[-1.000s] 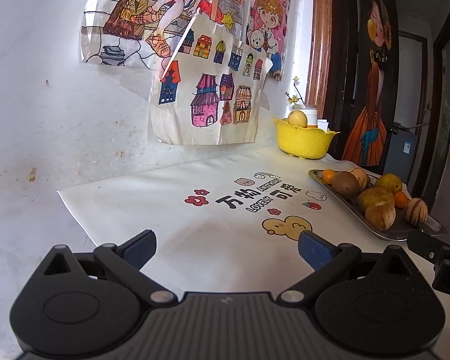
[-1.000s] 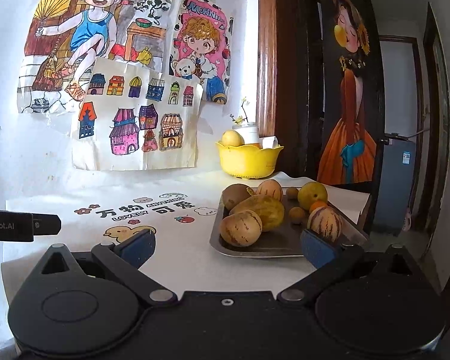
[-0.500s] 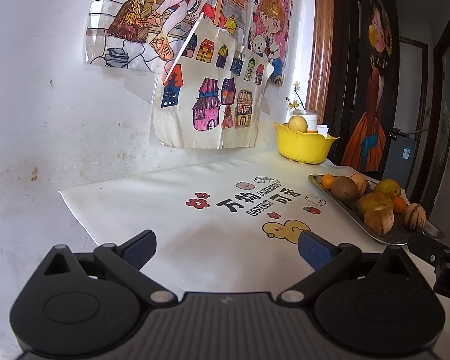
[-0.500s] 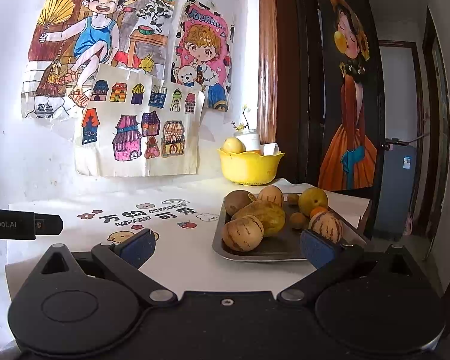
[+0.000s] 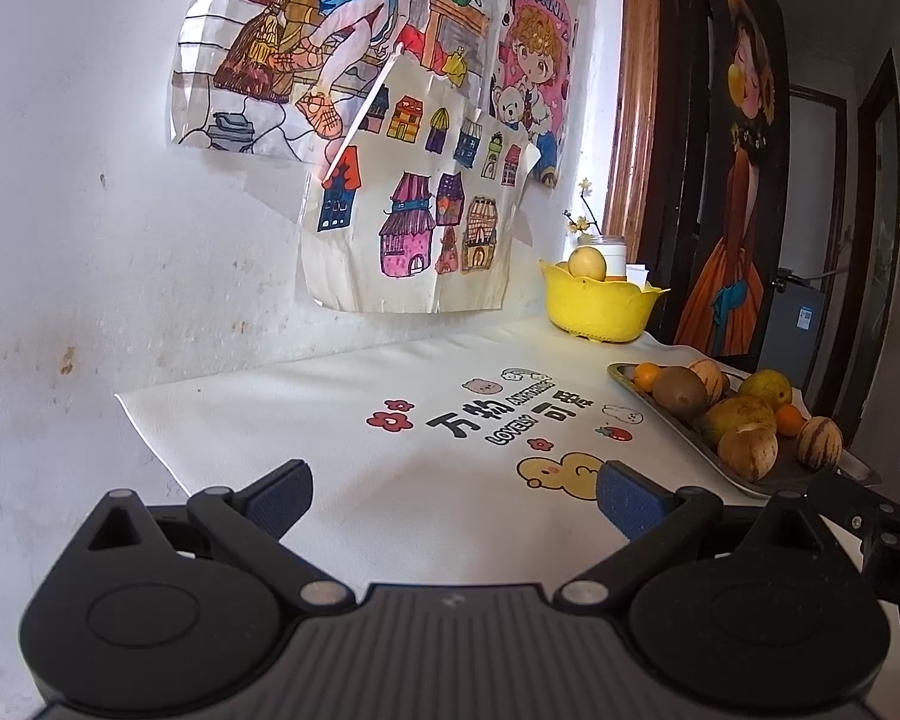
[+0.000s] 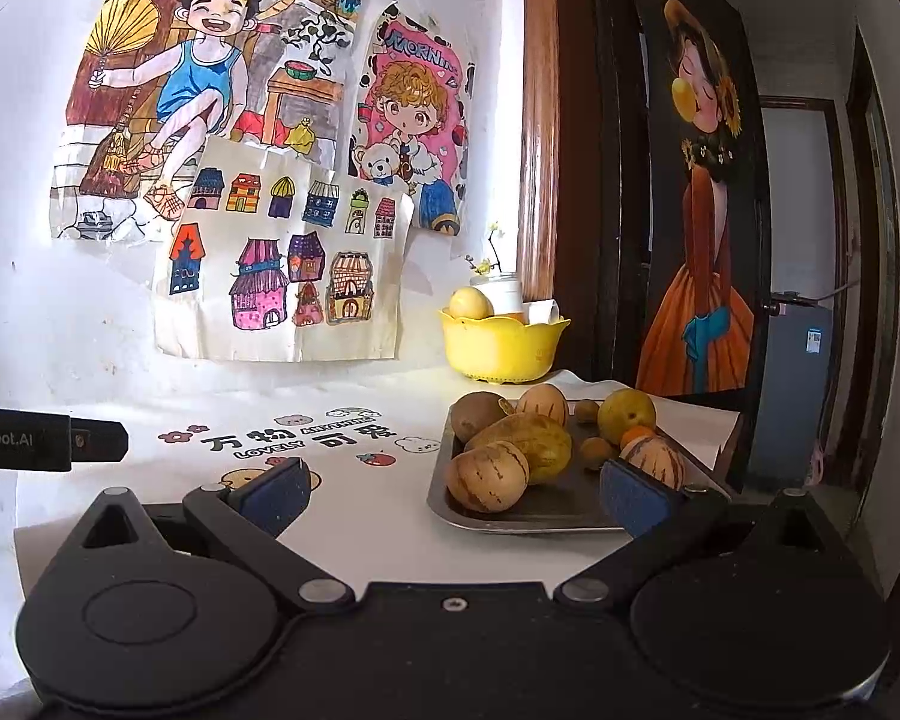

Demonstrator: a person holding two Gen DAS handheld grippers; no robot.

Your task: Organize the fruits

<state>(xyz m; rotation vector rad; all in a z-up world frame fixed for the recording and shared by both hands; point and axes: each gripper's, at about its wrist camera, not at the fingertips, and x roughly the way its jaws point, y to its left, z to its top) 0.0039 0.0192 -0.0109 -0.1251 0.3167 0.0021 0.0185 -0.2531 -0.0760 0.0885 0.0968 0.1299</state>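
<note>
yellow bowl [image 6: 503, 344] sits at the back of the counter [image 6: 354, 516] by the wall, with one pale round fruit [image 6: 469, 303] poking up in it, plus a bit of orange behind that i can't make out. just in front of it is one metal tray [image 6: 522, 516] holding the rest of the fruit. counting from the right wrist view: three striped melons [image 6: 489, 476], one kiwi [image 6: 477, 414], one long yellow-green mango [image 6: 528, 443], one round yellow-green fruit [image 6: 626, 414], one small orange [image 6: 636, 435], two little brown ones [image 6: 595, 451]. so nine visible on the tray, all piled touching each other.

left gripper [image 5: 453, 495] hangs over the white printed cloth [image 5: 342, 414], fingers [image 5: 279, 493] spread wide, holding nothing, tray off to its right. right gripper [image 6: 450, 495] is also spread wide and empty, with its right finger [image 6: 633, 495] overlapping the tray's near corner in view; can't tell if it touches. the left gripper's body shows at the left edge of the right view.

three kid drawings [image 6: 282, 264] are taped on the wall, and one painting [image 6: 702, 228] of a girl in an orange dress hangs on the dark door.
</note>
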